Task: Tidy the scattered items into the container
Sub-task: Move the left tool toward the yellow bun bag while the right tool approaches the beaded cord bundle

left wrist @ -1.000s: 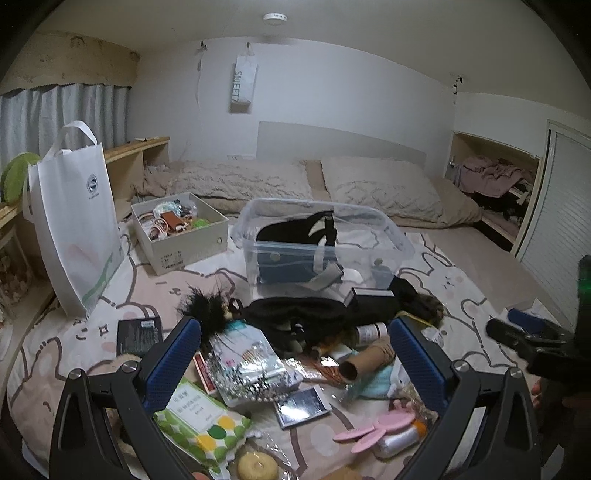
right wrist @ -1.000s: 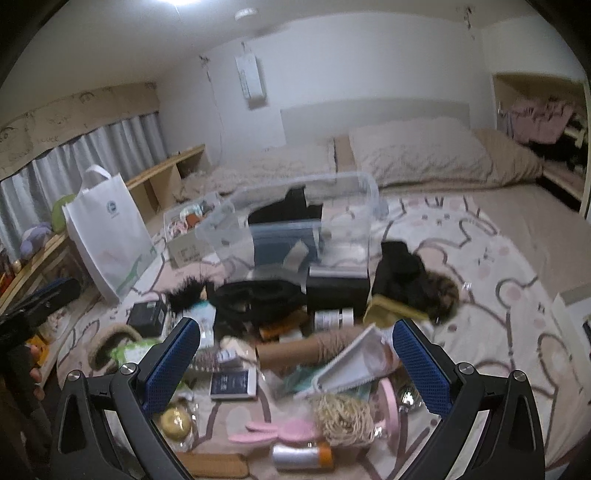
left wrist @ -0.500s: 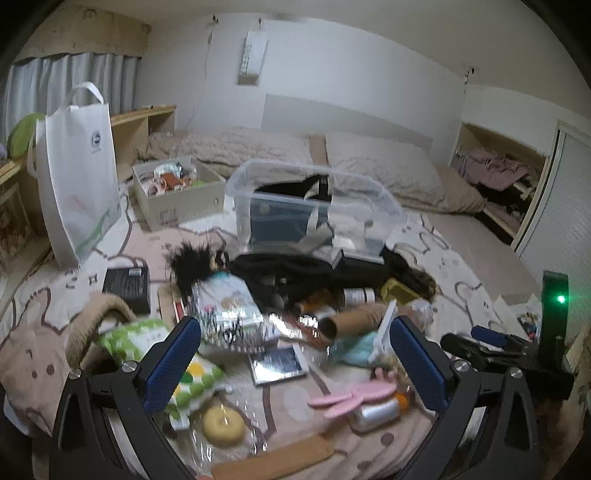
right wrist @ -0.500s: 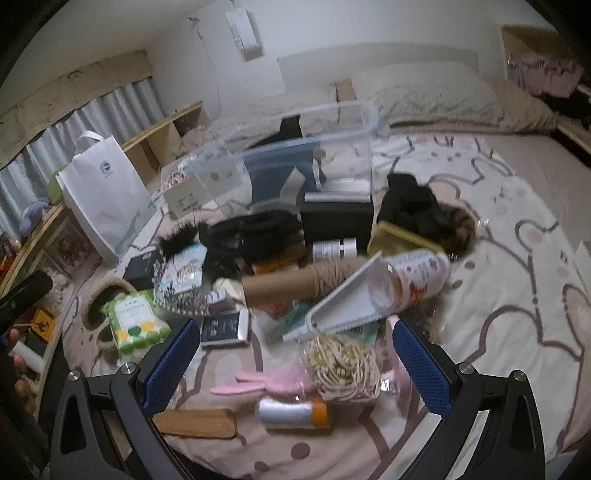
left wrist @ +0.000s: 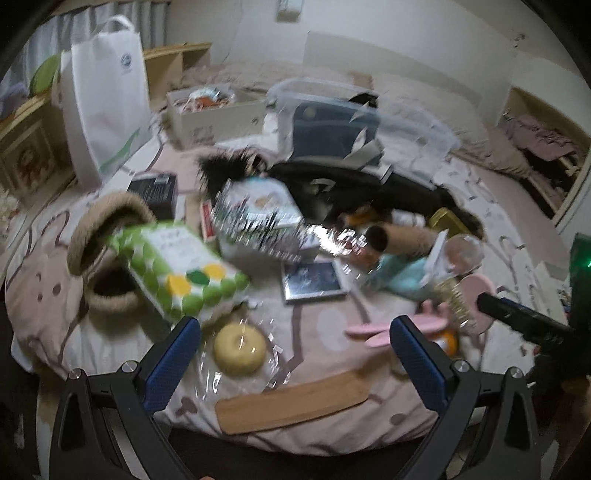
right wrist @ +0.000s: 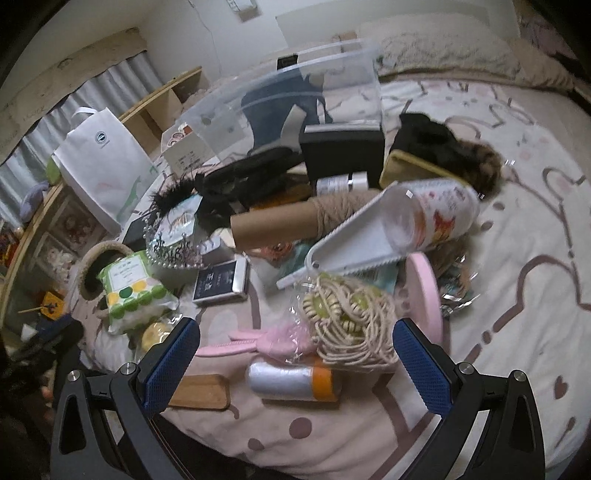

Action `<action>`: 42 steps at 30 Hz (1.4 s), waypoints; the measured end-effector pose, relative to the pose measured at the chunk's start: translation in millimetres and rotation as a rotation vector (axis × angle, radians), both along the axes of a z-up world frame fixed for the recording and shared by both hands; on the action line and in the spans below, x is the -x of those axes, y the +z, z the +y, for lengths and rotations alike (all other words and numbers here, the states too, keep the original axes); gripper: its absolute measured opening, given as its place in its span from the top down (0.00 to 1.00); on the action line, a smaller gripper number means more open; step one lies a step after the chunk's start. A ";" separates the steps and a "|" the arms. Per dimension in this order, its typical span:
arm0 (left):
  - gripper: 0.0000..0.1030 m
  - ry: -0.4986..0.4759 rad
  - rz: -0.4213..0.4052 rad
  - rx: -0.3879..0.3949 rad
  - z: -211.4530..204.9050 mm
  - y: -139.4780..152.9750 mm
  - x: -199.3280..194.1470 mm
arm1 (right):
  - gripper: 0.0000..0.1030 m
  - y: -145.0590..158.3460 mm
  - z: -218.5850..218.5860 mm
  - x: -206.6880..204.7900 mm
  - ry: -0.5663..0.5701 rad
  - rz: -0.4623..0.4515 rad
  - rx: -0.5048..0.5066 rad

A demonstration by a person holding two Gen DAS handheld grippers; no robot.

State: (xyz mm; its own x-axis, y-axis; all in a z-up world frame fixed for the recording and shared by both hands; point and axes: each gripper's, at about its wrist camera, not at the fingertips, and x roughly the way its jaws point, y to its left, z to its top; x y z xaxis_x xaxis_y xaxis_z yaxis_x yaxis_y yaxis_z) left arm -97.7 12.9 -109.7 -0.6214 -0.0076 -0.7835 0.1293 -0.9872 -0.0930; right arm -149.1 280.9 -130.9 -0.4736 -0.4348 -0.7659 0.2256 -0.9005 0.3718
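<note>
Clear plastic container (right wrist: 295,96) sat at upper centre, behind the clutter on the bed (right wrist: 517,258). Both the left tool (left wrist: 291,338) and right tool (right wrist: 295,339) gaped wide, empty. Loose cord bundle (right wrist: 351,317) might snag neighbours when lifted.

Walls: plain white wall (left wrist: 406,33), a pale panel behind the pillows (right wrist: 443,51).
Window: grey curtain (right wrist: 92,92) along the left side.
Furniture: bed (right wrist: 517,240) with pink-patterned cover; wooden shelf (left wrist: 173,59) at its left edge.
Light: dim, indoor.
</note>
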 end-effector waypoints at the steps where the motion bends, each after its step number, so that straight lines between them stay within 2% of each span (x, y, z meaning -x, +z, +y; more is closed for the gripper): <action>1: 0.00 0.011 -0.018 0.001 -0.7 -7.2 0.0 | 0.00 -2.7 0.1 0.6 0.004 -0.007 0.002; 7: 0.00 0.075 -0.085 0.033 -3.4 -45.3 4.0 | 0.00 -17.5 3.6 5.4 0.002 -0.017 0.006; 10: 0.00 0.137 -0.121 0.065 -8.7 -63.6 7.8 | 0.00 -24.1 8.8 7.2 -0.020 -0.020 0.017; 12: 0.00 0.183 -0.138 0.059 -14.6 -73.9 9.4 | 0.00 -28.0 13.1 8.5 -0.036 -0.020 0.024; 19: 0.00 0.264 -0.136 0.057 -25.3 -99.2 11.3 | 0.00 -37.3 14.6 7.2 0.007 -0.048 0.020; 27: 0.00 0.289 -0.115 0.088 -35.2 -112.0 20.3 | 0.00 -38.5 20.0 3.6 -0.047 -0.040 0.055; 33: 0.00 0.304 -0.140 0.038 -49.5 -129.0 22.3 | 0.00 -41.2 17.9 6.1 -0.100 -0.029 0.051; 37: 0.00 0.330 -0.118 -0.044 -59.4 -135.6 13.6 | 0.00 -42.1 18.1 9.4 -0.148 -0.032 0.060; 42: 0.00 0.298 -0.105 -0.044 -60.0 -141.3 9.2 | 0.00 -45.6 17.3 15.1 -0.182 -0.048 0.052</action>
State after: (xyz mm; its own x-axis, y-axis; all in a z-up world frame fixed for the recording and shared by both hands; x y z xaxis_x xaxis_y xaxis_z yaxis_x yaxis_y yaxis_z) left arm -106.9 -47.1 -251.0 -0.5127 -0.1419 -0.8467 0.4234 -0.8998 -0.1055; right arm -164.2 298.1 -176.5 -0.5111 -0.3854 -0.7683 0.0417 -0.9039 0.4256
